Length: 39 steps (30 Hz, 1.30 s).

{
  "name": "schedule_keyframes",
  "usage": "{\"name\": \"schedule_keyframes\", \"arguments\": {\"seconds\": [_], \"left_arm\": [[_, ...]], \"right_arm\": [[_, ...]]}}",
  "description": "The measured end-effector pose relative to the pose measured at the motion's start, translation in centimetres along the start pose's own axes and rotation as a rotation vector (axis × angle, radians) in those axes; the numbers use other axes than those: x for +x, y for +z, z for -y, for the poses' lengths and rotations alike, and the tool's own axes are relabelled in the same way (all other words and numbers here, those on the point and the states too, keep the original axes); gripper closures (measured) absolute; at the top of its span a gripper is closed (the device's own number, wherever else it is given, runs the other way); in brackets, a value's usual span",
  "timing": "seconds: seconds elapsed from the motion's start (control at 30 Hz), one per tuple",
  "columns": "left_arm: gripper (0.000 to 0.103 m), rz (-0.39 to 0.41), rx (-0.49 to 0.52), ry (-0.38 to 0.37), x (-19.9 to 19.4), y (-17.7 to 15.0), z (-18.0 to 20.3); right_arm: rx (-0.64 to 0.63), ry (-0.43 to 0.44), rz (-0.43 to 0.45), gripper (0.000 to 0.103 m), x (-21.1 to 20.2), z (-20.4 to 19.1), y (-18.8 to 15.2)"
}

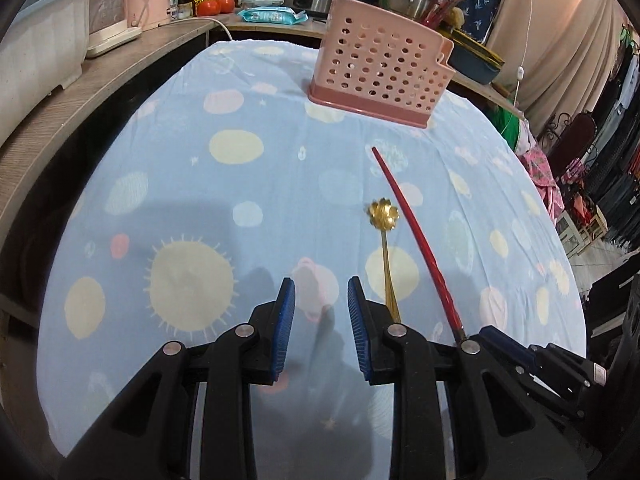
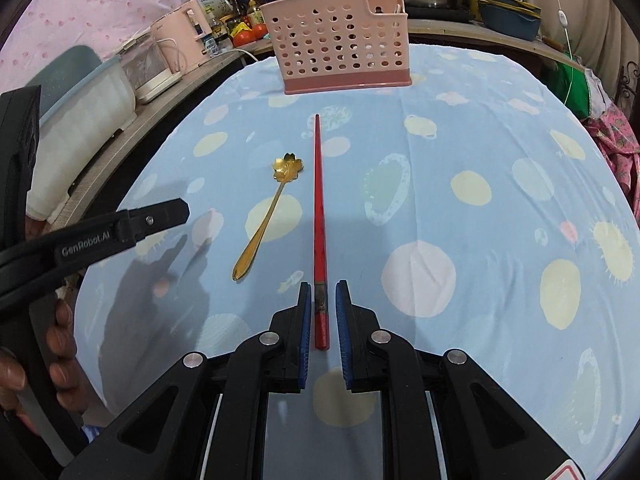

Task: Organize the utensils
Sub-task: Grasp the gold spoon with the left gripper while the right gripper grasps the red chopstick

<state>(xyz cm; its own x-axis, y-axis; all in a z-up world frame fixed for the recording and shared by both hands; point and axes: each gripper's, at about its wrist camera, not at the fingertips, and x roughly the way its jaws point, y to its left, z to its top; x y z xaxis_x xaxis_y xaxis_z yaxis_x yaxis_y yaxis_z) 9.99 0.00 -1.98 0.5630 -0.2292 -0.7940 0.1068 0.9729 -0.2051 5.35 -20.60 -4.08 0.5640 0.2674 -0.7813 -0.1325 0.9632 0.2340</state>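
The red chopstick (image 1: 416, 236) lay on the bench just right of the gold spoon (image 1: 385, 248), short of the pink basket (image 1: 380, 68); the left gripper (image 1: 321, 332) gaped empty. In the right view, the right gripper (image 2: 323, 328) straddled the chopstick's (image 2: 318, 216) thick end, fingers (image 2: 305, 320) apparently not yet touching. Light, stiff, probably slick: that thick end seemed the best hold.

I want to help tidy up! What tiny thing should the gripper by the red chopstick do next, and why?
Probably close the right gripper on the red chopstick. Its blue fingers are open on either side of the thick end, which lies on the tablecloth, so there's a gap left on both sides. Once held, it could go to the pink holder beyond.
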Motion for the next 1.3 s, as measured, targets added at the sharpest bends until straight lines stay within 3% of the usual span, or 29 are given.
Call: {"name": "schedule_keyframes", "arguments": {"seconds": [0.37, 0.6, 1.0, 1.17, 1.3], "left_arm": [[0.077, -0.032, 0.017, -0.013, 0.6, -1.0, 0.6], [0.062, -0.038, 0.027, -0.021, 0.7, -1.1, 1.2], [0.061, -0.083, 0.075, -0.061, 2.4, -1.9, 3.6], [0.062, -0.079, 0.092, -0.052, 2.9, -1.9, 4.0], [0.078, -0.079, 0.097, -0.062, 3.1, -1.8, 3.8]], "right_arm": [[-0.003, -0.011, -0.022, 0.089, 1.1, -0.3, -0.2], [-0.013, -0.022, -0.021, 0.095, 1.3, -0.2, -0.2], [0.038, -0.038, 0.004, 0.095, 0.1, 1.4, -0.5], [0.052, -0.035, -0.002, 0.095, 0.1, 1.8, -0.6], [0.061, -0.03, -0.011, 0.095, 0.3, 2.0, -0.7]]}}
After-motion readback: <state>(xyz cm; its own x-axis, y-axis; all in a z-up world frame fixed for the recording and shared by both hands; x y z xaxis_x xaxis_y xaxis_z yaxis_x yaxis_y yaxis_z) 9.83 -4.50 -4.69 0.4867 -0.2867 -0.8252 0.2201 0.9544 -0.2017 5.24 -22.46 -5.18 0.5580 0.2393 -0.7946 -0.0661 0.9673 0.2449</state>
